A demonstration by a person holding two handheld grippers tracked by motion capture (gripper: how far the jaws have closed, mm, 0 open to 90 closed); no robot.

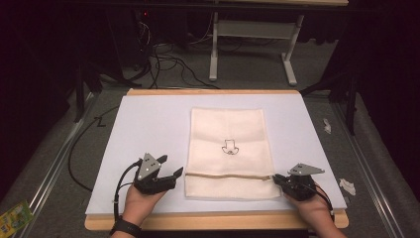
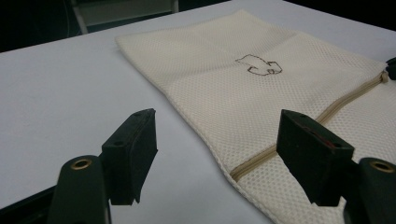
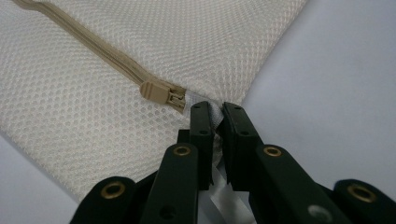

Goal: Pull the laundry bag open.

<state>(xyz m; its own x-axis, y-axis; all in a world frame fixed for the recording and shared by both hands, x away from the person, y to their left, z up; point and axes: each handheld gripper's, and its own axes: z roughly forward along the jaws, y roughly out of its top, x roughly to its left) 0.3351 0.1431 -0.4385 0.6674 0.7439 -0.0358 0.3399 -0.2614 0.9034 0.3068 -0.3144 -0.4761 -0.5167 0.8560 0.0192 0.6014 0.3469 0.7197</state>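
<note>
A cream mesh bag [image 1: 228, 134] lies flat on the white mat [image 1: 143, 124], with a small dark drawing in its middle. A tan zipper [image 1: 230, 175] runs across its near part. My right gripper [image 1: 275, 178] sits at the bag's right edge. In the right gripper view its jaws [image 3: 216, 109] are shut on a white tab [image 3: 198, 97] right beside the tan zipper slider [image 3: 161, 94]. My left gripper [image 1: 171, 166] rests just left of the bag's left edge. It stands open [image 2: 217, 126], with the bag's edge and the zipper's end [image 2: 247, 165] between its pads, untouched.
The mat lies on a wooden tabletop [image 1: 198, 220]. Beyond the table a white desk frame [image 1: 252, 29] and loose cables [image 1: 168, 64] sit on the dark floor. White scraps [image 1: 346, 186] lie to the right and a green packet [image 1: 12, 215] to the left.
</note>
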